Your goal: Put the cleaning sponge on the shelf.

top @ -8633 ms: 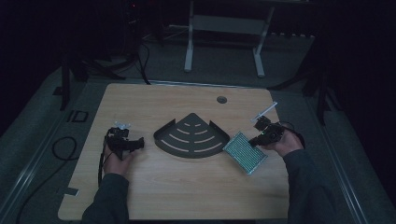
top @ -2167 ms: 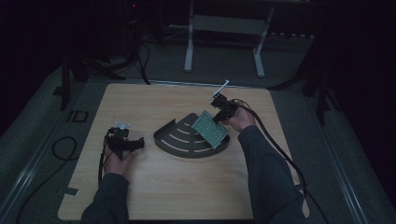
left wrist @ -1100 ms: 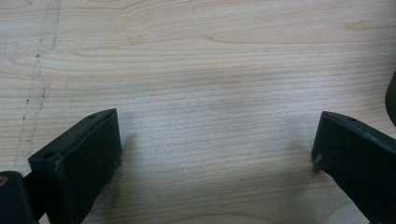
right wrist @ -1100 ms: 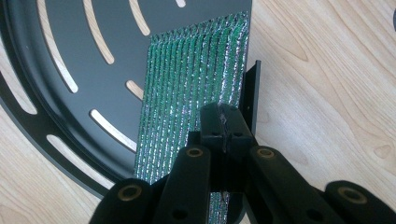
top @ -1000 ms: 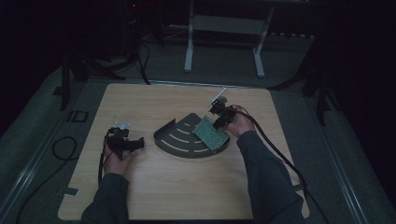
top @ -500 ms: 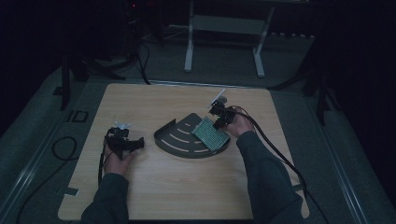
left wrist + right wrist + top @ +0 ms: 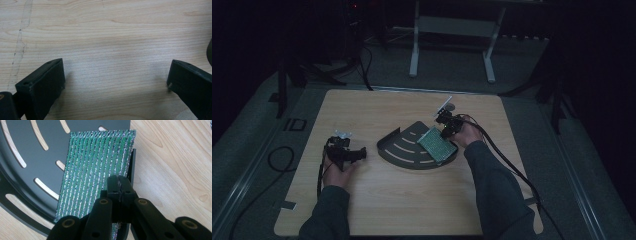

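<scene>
A green sponge [image 7: 96, 170] lies on the black tray's [image 7: 404, 150] right edge, mid-surface [image 7: 412, 210], the right gripper [image 7: 120, 188] apparently clenched on its corner. Placing seems under way; release comes next. Left gripper [image 7: 115, 80] rests, jaws spread, empty.

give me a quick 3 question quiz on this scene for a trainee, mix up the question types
1. True or false: the left gripper is shut on the green scouring pad.
2. Multiple choice: where does the scouring pad lie? A) on bare wood beside the left hand B) on the black slotted corner shelf, at its side edge C) on the floor
3. Fill in: the right gripper is ____ on the scouring pad's edge.

Key
1. False: in the left gripper view its jaws stand wide apart over the bare wooden table.
2. B
3. shut
</scene>
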A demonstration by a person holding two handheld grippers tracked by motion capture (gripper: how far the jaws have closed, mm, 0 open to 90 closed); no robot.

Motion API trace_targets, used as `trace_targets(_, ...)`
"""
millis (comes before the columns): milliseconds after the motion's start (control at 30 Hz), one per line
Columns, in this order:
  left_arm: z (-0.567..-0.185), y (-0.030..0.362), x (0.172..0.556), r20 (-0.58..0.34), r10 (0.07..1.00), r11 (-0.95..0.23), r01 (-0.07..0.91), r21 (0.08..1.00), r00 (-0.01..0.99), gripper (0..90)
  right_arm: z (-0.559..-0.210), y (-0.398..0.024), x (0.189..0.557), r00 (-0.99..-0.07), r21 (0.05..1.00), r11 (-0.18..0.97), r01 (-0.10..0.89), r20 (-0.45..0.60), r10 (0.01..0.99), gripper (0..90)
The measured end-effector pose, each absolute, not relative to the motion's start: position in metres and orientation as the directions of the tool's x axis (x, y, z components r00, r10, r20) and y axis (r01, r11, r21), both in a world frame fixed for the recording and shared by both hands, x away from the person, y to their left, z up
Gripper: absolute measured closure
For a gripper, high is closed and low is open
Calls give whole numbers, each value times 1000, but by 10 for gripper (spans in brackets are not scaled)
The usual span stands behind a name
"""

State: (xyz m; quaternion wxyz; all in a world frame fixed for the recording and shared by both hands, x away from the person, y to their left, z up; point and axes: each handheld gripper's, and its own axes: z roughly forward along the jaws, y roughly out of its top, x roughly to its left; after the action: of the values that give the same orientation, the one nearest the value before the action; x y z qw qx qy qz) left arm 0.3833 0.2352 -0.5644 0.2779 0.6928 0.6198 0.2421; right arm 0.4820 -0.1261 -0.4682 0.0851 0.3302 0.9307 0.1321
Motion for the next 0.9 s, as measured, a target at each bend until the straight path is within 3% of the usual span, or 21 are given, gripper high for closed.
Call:
trace_targets(467, -564, 235, 383, -9, 993, -77, 724, 685, 114, 17, -466, -128, 483, -765, 306, 744, 593, -73, 640, 888)
trace_targets(900, -564, 235, 383, -9, 993, -78, 724, 685, 115, 17, -463, -146, 479, -740, 368, 699, 613, -41, 671, 631)
